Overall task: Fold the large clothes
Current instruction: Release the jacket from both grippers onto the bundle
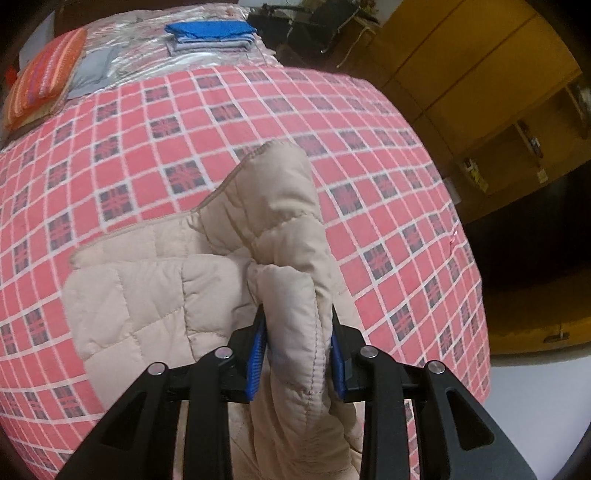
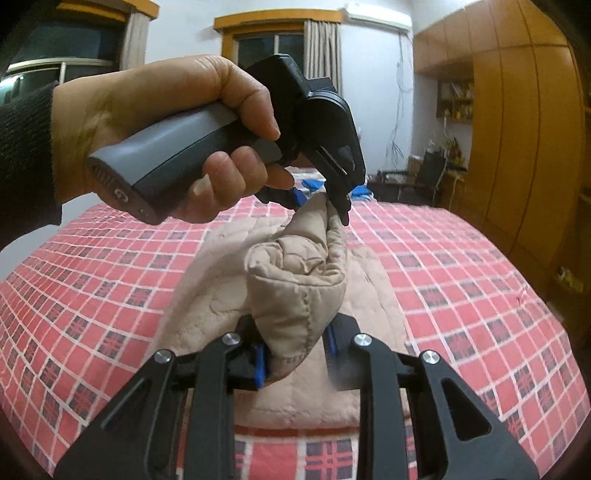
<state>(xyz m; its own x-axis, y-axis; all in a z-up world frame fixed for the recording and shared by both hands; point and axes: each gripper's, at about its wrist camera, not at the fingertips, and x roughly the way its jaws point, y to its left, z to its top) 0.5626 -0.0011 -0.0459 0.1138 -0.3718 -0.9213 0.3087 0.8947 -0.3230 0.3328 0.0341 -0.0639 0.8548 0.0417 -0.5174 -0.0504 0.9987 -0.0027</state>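
Jaws of both grippers, left gripper [image 1: 297,350] and right gripper [image 2: 293,360], pinch beige quilted jacket [image 1: 155,291].

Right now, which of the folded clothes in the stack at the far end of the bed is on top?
The bright blue garment lies on top of the stack; the folded pieces under it are pale grey, showing only as layered edges below it.

A home bedroom: a bed [image 2: 461,258] with checked red bedspread, curtained windows [image 2: 277,48] at 12 o'clock, wooden wardrobe [image 2: 524,140] at 2 o'clock.
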